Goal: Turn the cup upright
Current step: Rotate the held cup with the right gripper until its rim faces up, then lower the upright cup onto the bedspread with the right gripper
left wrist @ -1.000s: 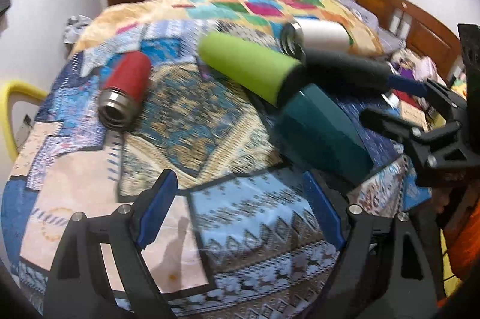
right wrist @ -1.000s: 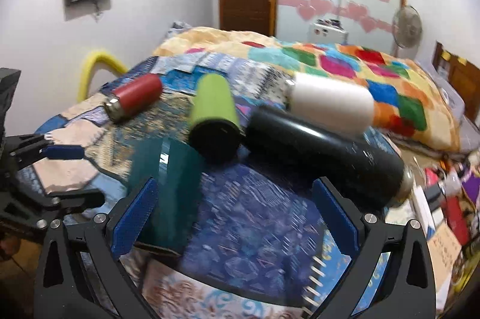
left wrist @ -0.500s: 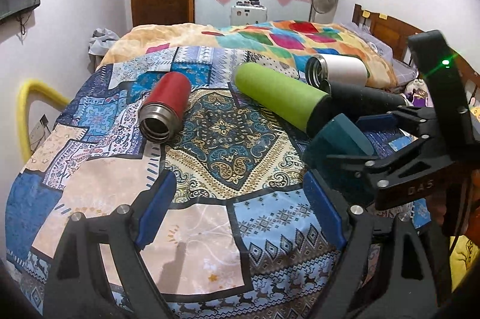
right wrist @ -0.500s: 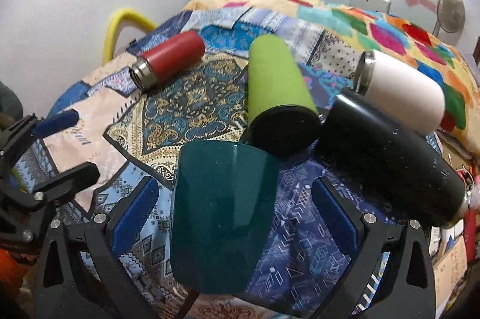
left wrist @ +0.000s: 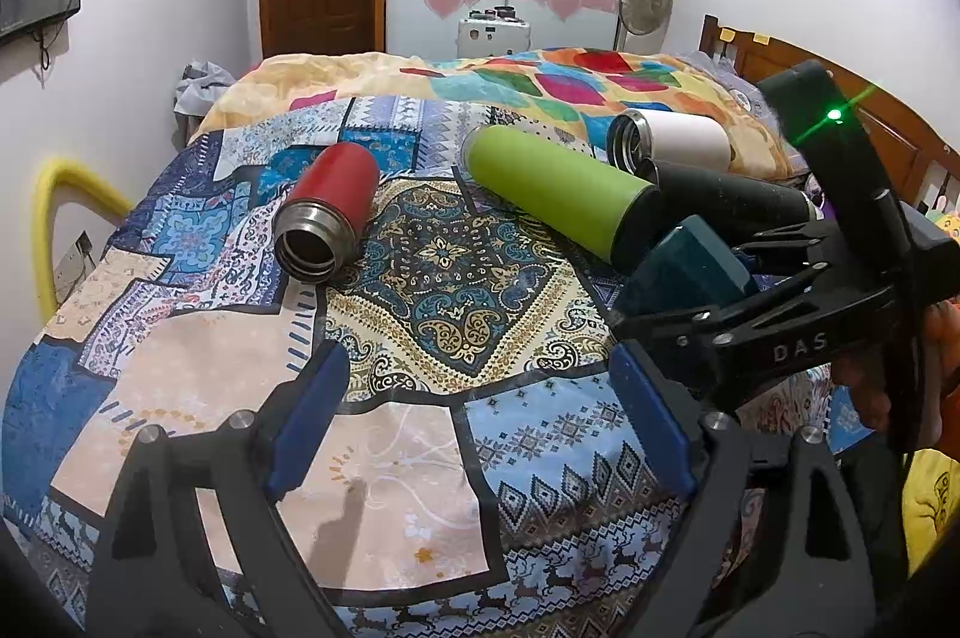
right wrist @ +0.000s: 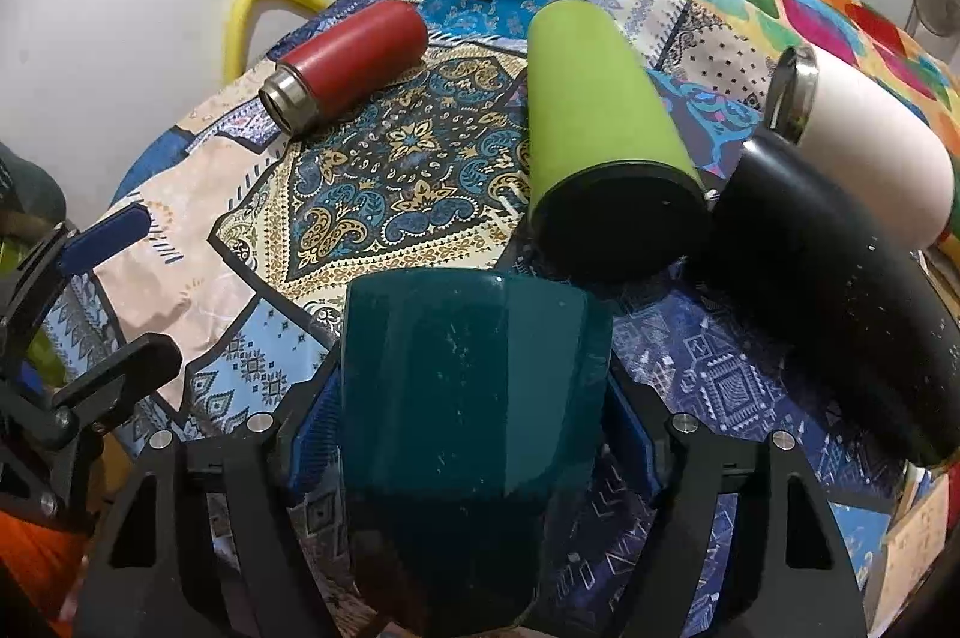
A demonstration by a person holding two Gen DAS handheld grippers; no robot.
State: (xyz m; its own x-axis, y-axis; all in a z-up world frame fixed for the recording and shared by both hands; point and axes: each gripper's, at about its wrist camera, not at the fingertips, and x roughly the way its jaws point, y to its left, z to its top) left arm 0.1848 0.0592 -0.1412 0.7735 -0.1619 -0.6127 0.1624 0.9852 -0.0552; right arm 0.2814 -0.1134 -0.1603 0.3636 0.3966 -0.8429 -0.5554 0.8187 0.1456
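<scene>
A dark teal cup (right wrist: 468, 416) lies on its side on the patterned cloth, its flat base toward the far side. My right gripper (right wrist: 474, 434) is shut on it, a blue pad against each side. In the left wrist view the teal cup (left wrist: 684, 272) shows at the right between the right gripper's black fingers (left wrist: 738, 332). My left gripper (left wrist: 474, 416) is open and empty above the near part of the cloth. Its blue finger (right wrist: 105, 239) shows at the left of the right wrist view.
Lying on the cloth (left wrist: 456, 266): a red flask (left wrist: 327, 212), a green tumbler (left wrist: 558, 194), a black bottle (left wrist: 732, 203) and a white flask (left wrist: 672, 140). The green tumbler (right wrist: 600, 146) and black bottle (right wrist: 840, 290) lie just beyond the teal cup. A yellow tube (left wrist: 48, 218) is at the left.
My right gripper has moved forward around the teal cup and closed its pads on it. My left gripper has stayed open, its view pulled back slightly.
</scene>
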